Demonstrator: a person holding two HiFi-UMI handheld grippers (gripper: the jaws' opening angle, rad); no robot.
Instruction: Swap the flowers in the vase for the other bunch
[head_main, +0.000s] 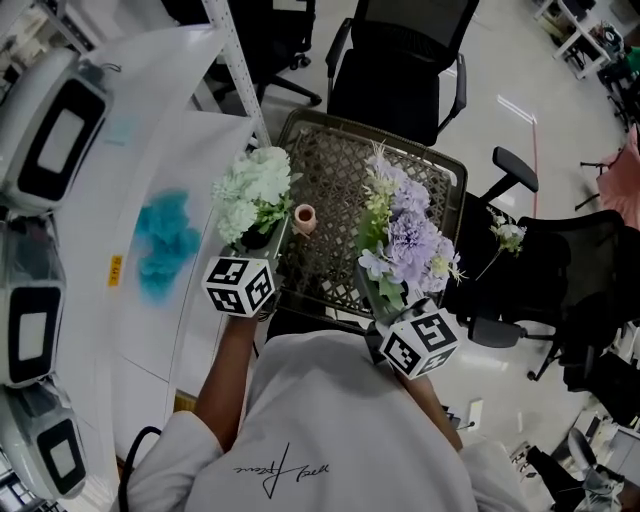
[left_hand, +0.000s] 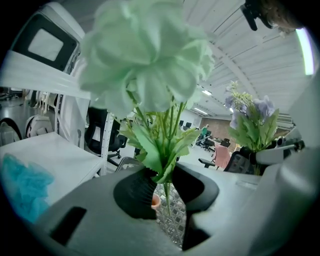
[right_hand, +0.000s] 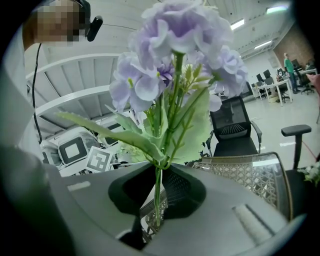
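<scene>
Your left gripper (left_hand: 166, 186) pinches the green bunch (left_hand: 145, 55), your right gripper (right_hand: 157, 192) the lilac bunch (right_hand: 175, 55). The vase (head_main: 303, 218) between them looks empty, so lower the replacement stems in next.

Our left tongs (head_main: 257, 240) hold the left bunch (head_main: 255, 190), our right tongs (head_main: 385, 297) the right bunch (head_main: 408, 235), both above the worktop (head_main: 330, 165). The vase (head_main: 304, 218) stands on it between them, nearer the left bunch. A chair (head_main: 400, 60) stands behind.

Cloth-like pale green bunch (head_main: 255, 190) and lilac bunch (head_main: 405, 235); glossy woven-lattice table (head_main: 330, 170).
</scene>
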